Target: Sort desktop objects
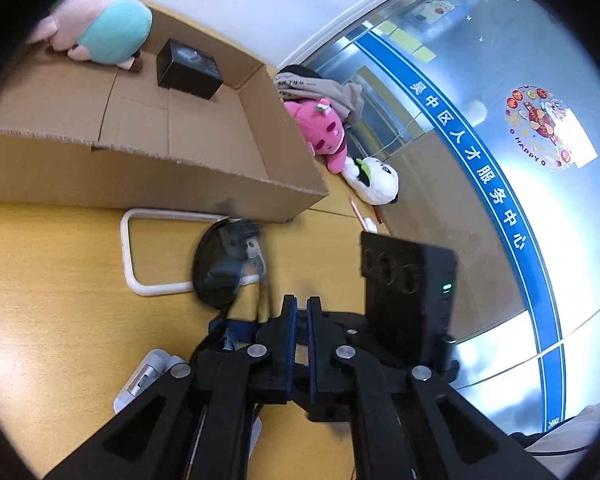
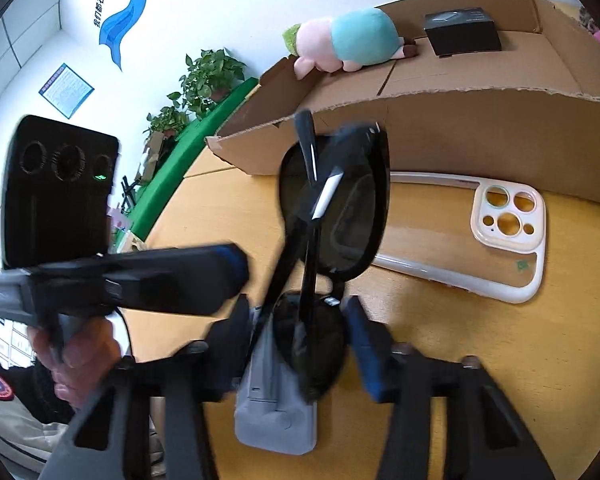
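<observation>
Black sunglasses (image 2: pixel 334 204) stand upright between the fingers of my right gripper (image 2: pixel 296 332), which is shut on their lower lens, above the wooden desk (image 2: pixel 480 352). The sunglasses also show in the left wrist view (image 1: pixel 216 268), in front of a white phone case (image 1: pixel 140 248). My left gripper (image 1: pixel 302 308) is shut and empty, seen from the side in the right wrist view (image 2: pixel 236 268). A cardboard box (image 1: pixel 188 184) holds a pink and teal plush (image 1: pixel 108 28) and a small black box (image 1: pixel 190 68).
A pink plush (image 1: pixel 324 128) and a white panda plush (image 1: pixel 376 180) lie beside the box. A grey stapler-like item (image 2: pixel 276 400) lies under my right gripper. The phone case (image 2: pixel 508 236) lies right of the sunglasses. A pencil (image 1: pixel 358 212) lies near the wall.
</observation>
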